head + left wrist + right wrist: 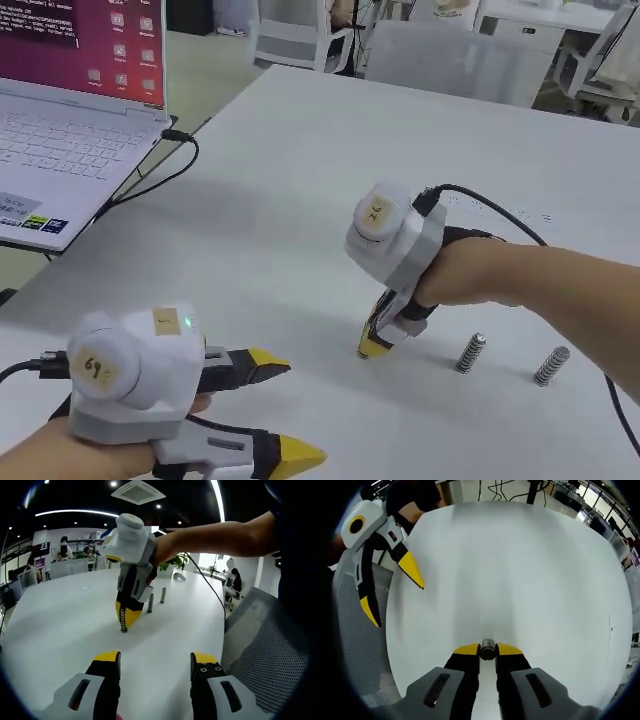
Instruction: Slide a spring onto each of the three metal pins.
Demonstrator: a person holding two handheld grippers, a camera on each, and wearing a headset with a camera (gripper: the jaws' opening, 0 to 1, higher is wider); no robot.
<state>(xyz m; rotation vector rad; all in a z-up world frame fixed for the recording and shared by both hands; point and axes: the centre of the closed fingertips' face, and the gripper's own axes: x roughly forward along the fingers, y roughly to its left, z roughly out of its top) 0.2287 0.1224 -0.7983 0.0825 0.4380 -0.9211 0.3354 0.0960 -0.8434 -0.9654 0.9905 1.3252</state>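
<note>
The right tool (372, 345) points steeply down at the white surface (300, 180), its yellow-tipped jaws closed on the top of a spring (123, 626) that stands upright on the surface. To the right of it in the head view, a second spring (471, 352) and a third spring (551, 365) stand near each other, apart from both tools. The left tool (298, 410) is held at the near left with its jaws wide apart and empty, and a laptop (60, 130) sits at the far left.
</note>
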